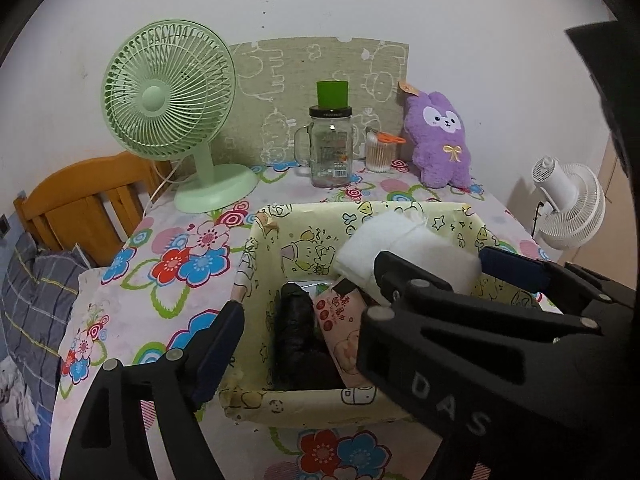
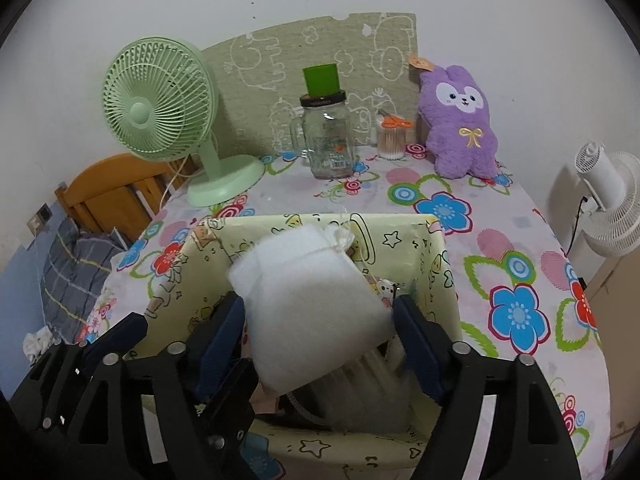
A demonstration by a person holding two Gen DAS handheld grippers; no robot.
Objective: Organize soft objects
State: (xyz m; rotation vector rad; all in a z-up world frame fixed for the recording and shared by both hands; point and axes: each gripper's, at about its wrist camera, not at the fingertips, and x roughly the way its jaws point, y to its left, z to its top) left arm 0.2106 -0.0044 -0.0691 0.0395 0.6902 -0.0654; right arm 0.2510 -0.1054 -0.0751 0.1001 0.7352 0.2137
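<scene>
White pad (image 2: 312,312), centre frame, over the box (image 2: 436,264): we judge it light, squashy. Our right claw (image 2: 318,344) brackets it, wide; left claw (image 1: 308,320) wide, empty. Grip mid-sides.

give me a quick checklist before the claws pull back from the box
1. White pouch inside the yellow box: not ok, it leans half above the rim.
2. Right claw released from the pouch: ok, fingers stand apart from its sides.
3. Left claw empty: ok, nothing pinched between its fingers.
4. Claws clear of each other: cannot tell, the left one sits close beside the right.
5. Pink packet and black bundle settled in the box: ok.
6. Purple plush put away: not ok, it stands at the table's back.
</scene>
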